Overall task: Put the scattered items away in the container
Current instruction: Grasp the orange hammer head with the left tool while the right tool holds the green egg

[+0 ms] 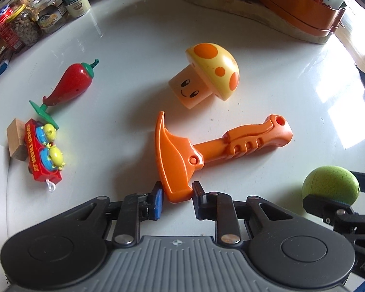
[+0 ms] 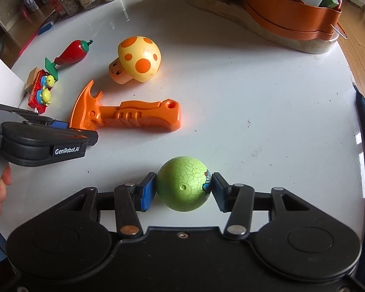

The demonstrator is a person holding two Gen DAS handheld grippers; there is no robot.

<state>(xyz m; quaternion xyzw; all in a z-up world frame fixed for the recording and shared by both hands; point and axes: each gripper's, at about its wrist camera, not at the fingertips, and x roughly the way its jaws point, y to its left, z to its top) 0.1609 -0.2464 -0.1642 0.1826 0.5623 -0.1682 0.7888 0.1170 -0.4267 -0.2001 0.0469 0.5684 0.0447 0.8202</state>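
Observation:
An orange toy axe (image 1: 182, 155) lies on the white table (image 1: 133, 48), also in the right wrist view (image 2: 124, 116). My left gripper (image 1: 177, 194) has its jaws around the axe head's near end, touching or nearly touching it. My right gripper (image 2: 183, 189) is shut on a green cracked egg (image 2: 183, 186), which also shows in the left wrist view (image 1: 330, 185). A yellow mushroom toy (image 1: 206, 73), a red chili toy (image 1: 73, 82) and a red toy train (image 1: 43, 148) lie beyond. The orange container (image 2: 291, 17) stands at the far right.
Jars and cans (image 1: 36, 17) crowd the far left edge. A wooden board (image 2: 231, 12) lies under the orange container, which holds bottles. A wooden block (image 1: 15, 138) sits beside the train. The table edge curves away at the right (image 2: 352, 92).

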